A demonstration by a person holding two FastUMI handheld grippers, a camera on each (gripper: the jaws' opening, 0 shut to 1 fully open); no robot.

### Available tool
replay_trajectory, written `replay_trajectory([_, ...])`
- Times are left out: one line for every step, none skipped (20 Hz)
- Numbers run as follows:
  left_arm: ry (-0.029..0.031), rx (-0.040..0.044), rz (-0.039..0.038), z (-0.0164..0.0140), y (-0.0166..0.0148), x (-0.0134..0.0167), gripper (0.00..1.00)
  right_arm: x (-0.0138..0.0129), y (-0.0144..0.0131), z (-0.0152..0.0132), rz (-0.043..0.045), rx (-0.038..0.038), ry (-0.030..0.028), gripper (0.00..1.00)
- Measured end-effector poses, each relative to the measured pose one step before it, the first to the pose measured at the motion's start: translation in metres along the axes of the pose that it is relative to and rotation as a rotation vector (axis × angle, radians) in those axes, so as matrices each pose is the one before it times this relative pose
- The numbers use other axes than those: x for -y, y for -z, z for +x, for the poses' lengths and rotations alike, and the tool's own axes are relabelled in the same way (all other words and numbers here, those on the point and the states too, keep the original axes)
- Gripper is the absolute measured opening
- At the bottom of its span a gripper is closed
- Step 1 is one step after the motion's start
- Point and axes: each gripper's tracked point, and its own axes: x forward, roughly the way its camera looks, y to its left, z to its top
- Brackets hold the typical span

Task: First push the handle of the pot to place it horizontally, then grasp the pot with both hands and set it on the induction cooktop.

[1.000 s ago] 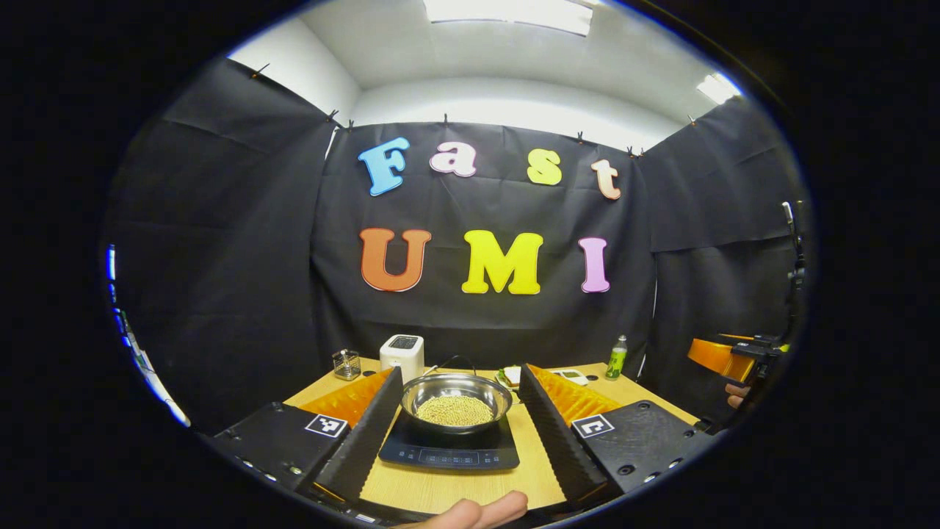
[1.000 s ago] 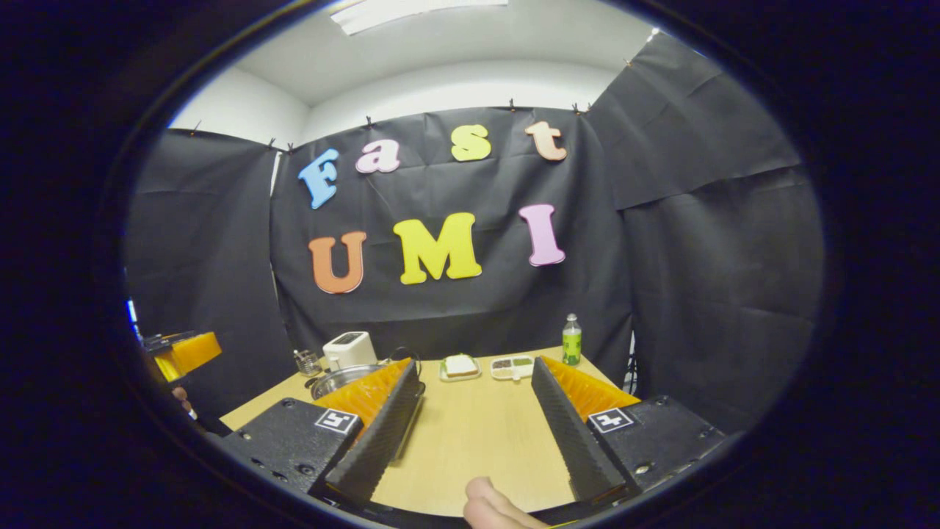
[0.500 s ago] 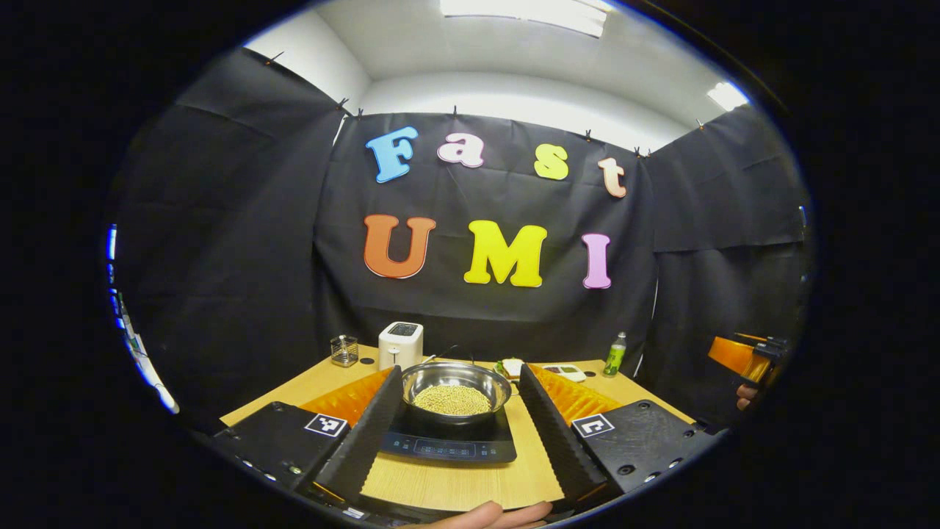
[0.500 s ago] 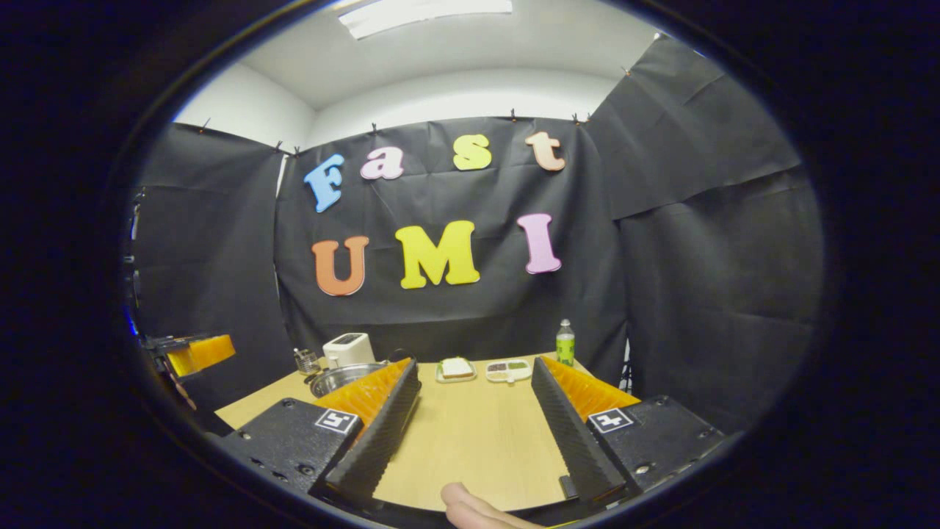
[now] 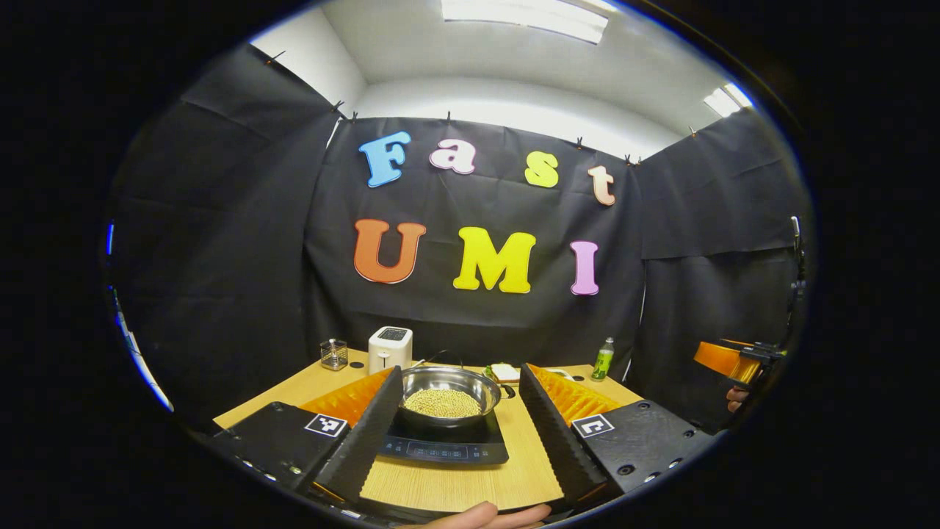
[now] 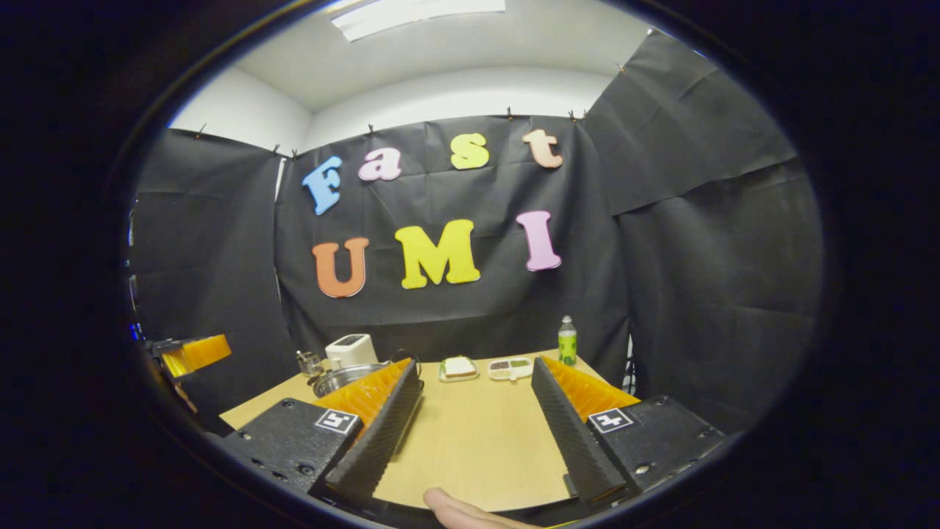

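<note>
While the pot (image 5: 450, 397) of yellow grains sits on the cooktop (image 5: 445, 445) on the table (image 6: 470, 448), it is framed between the widely spread fingers of the left gripper (image 5: 457, 400), held above and clear of it. The right gripper (image 6: 476, 393) is held with fingers wide too, gripping nothing, over bare wood; the pot is seen left of it, beside a toaster (image 6: 350, 350).

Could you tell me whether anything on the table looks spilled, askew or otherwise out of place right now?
Nothing stands out. The pot sits level and centred on the induction cooktop, its grain-like contents all inside. The toaster, glass jar and green bottle stand upright. Both the left gripper and right gripper are open and apart from everything.
</note>
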Motion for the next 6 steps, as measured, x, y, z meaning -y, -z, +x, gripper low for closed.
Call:
replay_trajectory([0.00105, -0.00156, 0.00051, 0.0002, -0.00036, 0.00042, 0.95, 0.00096, -0.00097, -0.00054, -0.00177, 0.00356, 0.00107, 0.96])
replay_trajectory([-0.00045, -0.00246, 0.00159, 0.00064, 0.00094, -0.00014, 0.95, 0.00071, -0.0012, -0.00081, -0.00188, 0.00474, 0.00116, 0.96])
replay_trajectory([-0.00102, -0.00191, 0.00145, -0.0001, 0.00006, -0.00024, 0.95, 0.0007, -0.00194, -0.0016, -0.00041, 0.00601, 0.00087, 0.96])
replay_trajectory([0.00087, -0.00033, 0.00153, -0.00084, 0.00079, 0.00026, 0.95, -0.00025, 0.00003, -0.00029, -0.00149, 0.00664, -0.00208, 0.99])
replay_trajectory([0.00196, -0.0022, 0.00204, 0.00034, 0.00117, 0.00104, 0.95, -0.00021, -0.0007, -0.00062, -0.00146, 0.00509, -0.0025, 0.99])
replay_trajectory([0.00134, 0.00084, 0.00139, -0.00038, -0.00072, 0.00093, 0.95, 0.00051, 0.00043, -0.0006, -0.00055, 0.00257, -0.00119, 0.98])
